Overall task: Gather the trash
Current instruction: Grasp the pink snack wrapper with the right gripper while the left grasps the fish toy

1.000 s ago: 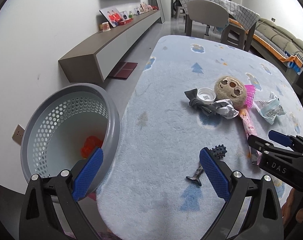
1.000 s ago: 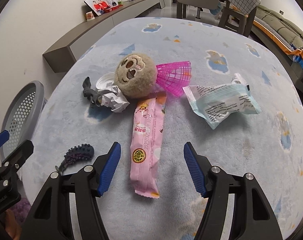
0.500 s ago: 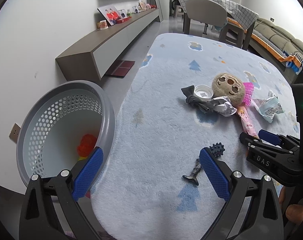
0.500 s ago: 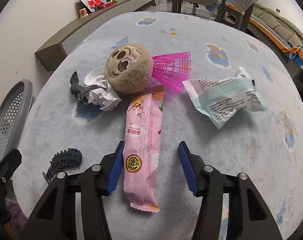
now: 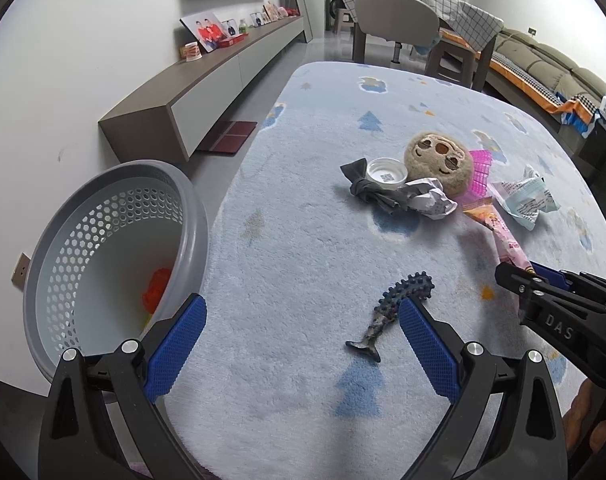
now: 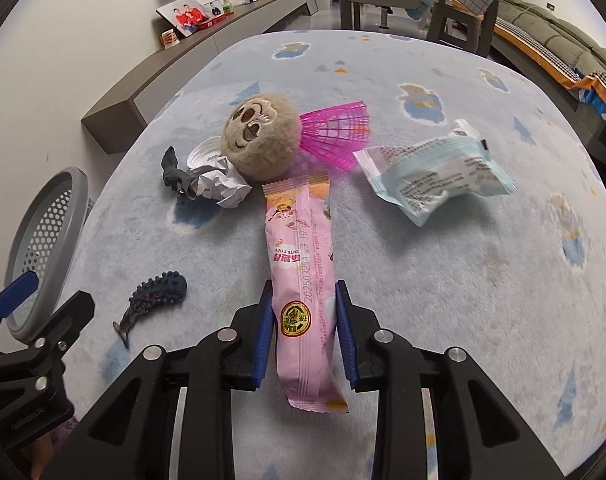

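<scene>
Right gripper (image 6: pixel 303 324): clenched on the pink wrapper (image 6: pixel 301 264), blue pads pressing its two long edges near the lower end; jaws have just been closing, wrapper between them.
Pink wrapper: lying lengthwise on the rug (image 6: pixel 463 280), top end touching the plush ball (image 6: pixel 261 140); not yet lifted, as far as the frames show.
Left gripper (image 5: pixel 299 344): released, jaws wide, nothing between them; hovering over the rug beside the basket (image 5: pixel 195 216).
Near the grip: spiky toy (image 6: pixel 155 296) to the left, apart from the wrapper; blue-white packet (image 6: pixel 431 176) to the upper right, apart.
Further out: crumpled paper (image 6: pixel 223 184), white cap (image 6: pixel 201 154) and grey scrap (image 6: pixel 173 172) bunched against the plush ball; pink mesh (image 6: pixel 339 136) behind it.
Basket: tilted, mouth toward the rug, an orange item (image 5: pixel 157 290) already inside.
Step in hand: grasp of one trash piece, judged complete or nearly so.
Next move calls for: a lift clear of the plush ball, then a carry left across the rug to the basket mouth; the thin film may slip or fold.
Change from earlier frame: right jaws stood wide astride the wrapper, now closed on it; wrapper appears unmoved; left gripper unchanged.
</scene>
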The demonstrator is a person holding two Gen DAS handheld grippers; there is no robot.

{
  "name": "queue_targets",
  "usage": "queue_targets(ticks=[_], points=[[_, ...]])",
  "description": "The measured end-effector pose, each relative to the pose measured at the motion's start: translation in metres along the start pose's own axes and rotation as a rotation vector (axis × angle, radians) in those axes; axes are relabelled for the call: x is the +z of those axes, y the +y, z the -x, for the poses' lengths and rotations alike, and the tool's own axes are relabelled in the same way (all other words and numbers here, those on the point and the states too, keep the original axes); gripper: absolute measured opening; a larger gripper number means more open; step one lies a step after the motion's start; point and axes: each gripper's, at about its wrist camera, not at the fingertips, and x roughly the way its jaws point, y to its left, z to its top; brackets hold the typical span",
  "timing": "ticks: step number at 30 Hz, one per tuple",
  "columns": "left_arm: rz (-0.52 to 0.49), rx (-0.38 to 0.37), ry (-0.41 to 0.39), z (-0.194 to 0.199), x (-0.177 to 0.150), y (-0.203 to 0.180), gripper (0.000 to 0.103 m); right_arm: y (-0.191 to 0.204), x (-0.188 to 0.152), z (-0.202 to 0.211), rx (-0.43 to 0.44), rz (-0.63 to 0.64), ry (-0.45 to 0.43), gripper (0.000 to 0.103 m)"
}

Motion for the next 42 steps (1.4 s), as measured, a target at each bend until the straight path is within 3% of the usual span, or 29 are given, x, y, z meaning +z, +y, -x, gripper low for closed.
queue_targets(ticks=[13, 25, 29, 34, 38, 39, 42], points=[[-0.072, -0.025, 0.016, -0.014, -0.006, -0.021, 0.096, -0.026, -0.023, 0.032, 0.038, -0.087, -0.02, 0.028], [-0.112, -0.019, 0.084, -0.044, -0.009, -0.042, 0.096, -0.028, -0.024, 0.039, 0.055, -0.096, -0.044, 0.028], [-0.112, -0.022, 0.069, -0.044, -0.007, -0.043, 0.094, -0.029, -0.024, 0.04, 0.063, -0.1, -0.045, 0.028], [-0.114, -0.092, 0.065, -0.043, -0.006, -0.048, 0.061, -0.03, -0.024, 0.041, 0.067, -0.103, -0.048, 0.028], [-0.138, -0.131, 0.057, -0.037, -0.008, -0.054, 0.024, -0.029, -0.024, 0.041, 0.067, -0.101, -0.049, 0.028], [-0.141, -0.137, 0.056, -0.035, -0.008, -0.055, 0.02, -0.029, -0.024, 0.041, 0.067, -0.101, -0.05, 0.028], [-0.135, -0.15, 0.058, -0.033, -0.009, -0.053, 0.02, -0.029, -0.024, 0.041, 0.068, -0.099, -0.052, 0.028]])
